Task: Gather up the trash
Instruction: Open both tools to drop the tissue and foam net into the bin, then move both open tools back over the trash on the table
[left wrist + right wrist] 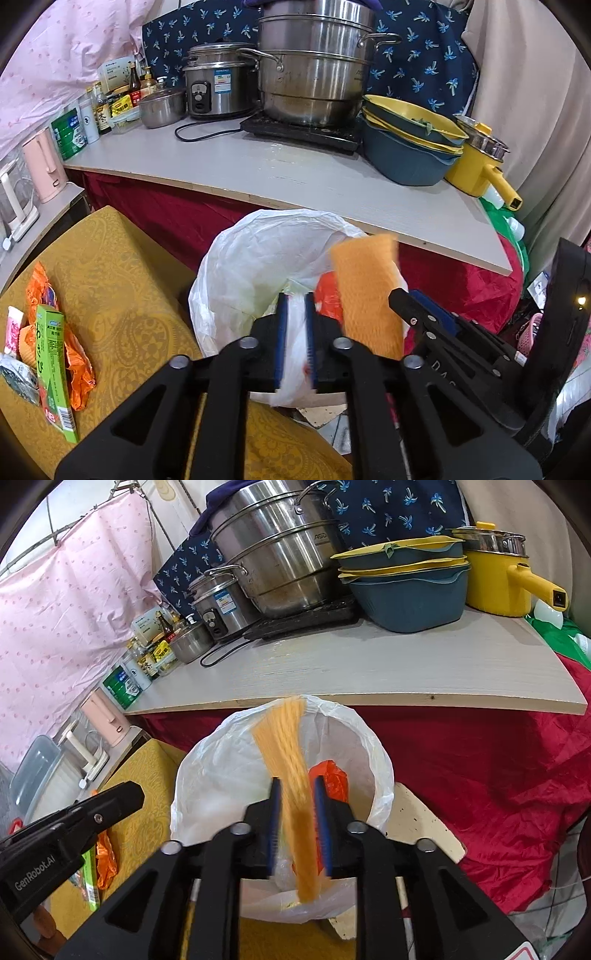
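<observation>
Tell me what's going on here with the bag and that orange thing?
A person with a gripper in each hand is binning trash. The left gripper has the rim of the white bag between its pads. The right gripper stands over the bag's mouth, and the orange foam net, blurred, hangs between its parted pads, seemingly dropping in. An orange wrapper already lies inside. More trash, including a green box, waits on the yellow cloth.
</observation>
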The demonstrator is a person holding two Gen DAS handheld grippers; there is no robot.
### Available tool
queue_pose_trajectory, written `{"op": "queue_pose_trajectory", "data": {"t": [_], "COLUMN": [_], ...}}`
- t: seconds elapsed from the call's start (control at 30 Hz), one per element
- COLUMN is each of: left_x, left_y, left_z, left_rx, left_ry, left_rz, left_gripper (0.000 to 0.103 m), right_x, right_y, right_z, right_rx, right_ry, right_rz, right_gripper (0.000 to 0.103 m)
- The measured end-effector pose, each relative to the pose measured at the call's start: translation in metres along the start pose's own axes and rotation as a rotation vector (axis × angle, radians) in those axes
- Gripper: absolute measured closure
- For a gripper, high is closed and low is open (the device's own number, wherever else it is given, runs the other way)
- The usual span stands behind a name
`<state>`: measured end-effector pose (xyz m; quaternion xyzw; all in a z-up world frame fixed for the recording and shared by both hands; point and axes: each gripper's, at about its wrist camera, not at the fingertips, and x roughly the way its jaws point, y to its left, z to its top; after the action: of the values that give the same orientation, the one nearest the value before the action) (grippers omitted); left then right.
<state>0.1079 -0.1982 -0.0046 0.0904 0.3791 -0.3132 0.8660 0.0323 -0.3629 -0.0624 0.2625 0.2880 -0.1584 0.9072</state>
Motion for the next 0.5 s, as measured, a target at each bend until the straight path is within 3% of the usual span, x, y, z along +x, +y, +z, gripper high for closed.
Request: {"op": "queue_pose_trajectory", "data": {"t": [0.07, 0.5], "left_x": [0.0, -0.021], "left_y": [0.003, 0.021], "left_z": [0.001, 0.001], "left_rx": [-0.014, -0.041], "left_ry": [-0.007, -0.041], "left_rz": [0.01, 0.021], "left_gripper": [0.069, 0.067], "right_x": [-0.002, -0.019], "right_y": [0.0, 0.017], "right_z": [0.0, 0.005], "right_rx": [0.01, -0.015], "right_ry": [-0.017, -0.042], "right_rz": [-0.006, 0.0], "right_gripper": [0.063, 0.063]}}
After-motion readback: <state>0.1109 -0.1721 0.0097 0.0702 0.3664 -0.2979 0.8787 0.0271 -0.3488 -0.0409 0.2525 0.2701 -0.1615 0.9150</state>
